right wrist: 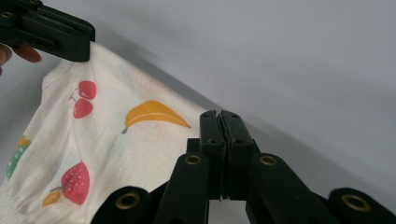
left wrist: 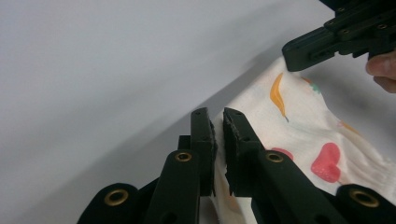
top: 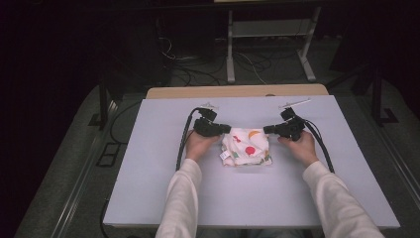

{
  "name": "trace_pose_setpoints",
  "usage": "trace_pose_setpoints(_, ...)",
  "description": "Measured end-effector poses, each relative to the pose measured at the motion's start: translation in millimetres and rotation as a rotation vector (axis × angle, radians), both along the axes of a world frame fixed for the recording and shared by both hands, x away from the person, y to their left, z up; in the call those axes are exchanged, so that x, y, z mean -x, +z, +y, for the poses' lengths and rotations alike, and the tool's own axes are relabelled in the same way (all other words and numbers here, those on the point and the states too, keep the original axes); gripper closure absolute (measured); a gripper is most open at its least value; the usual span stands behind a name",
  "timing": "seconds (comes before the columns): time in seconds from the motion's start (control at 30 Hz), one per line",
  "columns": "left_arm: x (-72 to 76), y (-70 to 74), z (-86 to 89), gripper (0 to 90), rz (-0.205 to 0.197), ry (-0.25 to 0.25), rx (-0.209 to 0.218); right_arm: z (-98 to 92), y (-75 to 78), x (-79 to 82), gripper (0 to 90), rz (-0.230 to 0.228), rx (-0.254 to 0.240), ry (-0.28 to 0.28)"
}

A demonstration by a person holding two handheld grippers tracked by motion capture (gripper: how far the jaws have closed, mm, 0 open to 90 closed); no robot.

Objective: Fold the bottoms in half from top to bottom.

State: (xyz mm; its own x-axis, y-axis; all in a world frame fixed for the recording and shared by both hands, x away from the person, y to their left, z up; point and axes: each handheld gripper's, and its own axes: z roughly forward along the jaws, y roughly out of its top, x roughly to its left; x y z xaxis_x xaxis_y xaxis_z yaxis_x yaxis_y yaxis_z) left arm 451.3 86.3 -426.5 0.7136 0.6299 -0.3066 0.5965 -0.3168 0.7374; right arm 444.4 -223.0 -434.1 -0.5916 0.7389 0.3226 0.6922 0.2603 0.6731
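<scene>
A white cloth [top: 246, 147] printed with fruit lies bunched in the middle of the pale table [top: 247, 198]. Its far edge is lifted between my two grippers. My left gripper [top: 227, 129] is shut on the cloth's far left corner; in the left gripper view the fabric [left wrist: 299, 121] is pinched between the jaws of that gripper [left wrist: 218, 126]. My right gripper [top: 267, 130] is shut on the far right corner. In the right gripper view its jaws [right wrist: 220, 122] are pressed together at the cloth's [right wrist: 116, 126] edge. Each gripper view also shows the other gripper [left wrist: 327, 42] [right wrist: 56, 32] clamping its own corner.
A wooden strip [top: 237, 91] runs along the table's far edge. Black cables [top: 184, 139] trail from both grippers across the table. Beyond it stand the legs of a white frame [top: 230, 59] and loose wires on the floor. The person's white sleeves [top: 181, 198] come in from the bottom.
</scene>
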Motion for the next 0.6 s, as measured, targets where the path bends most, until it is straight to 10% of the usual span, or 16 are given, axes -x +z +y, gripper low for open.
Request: trace_pose_setpoints(0.6,-15.7,-4.3,9.8,82.5,-0.030,0.020,-0.013,11.1,-6.9,-10.0,86.7,-0.028,-0.040,-0.064)
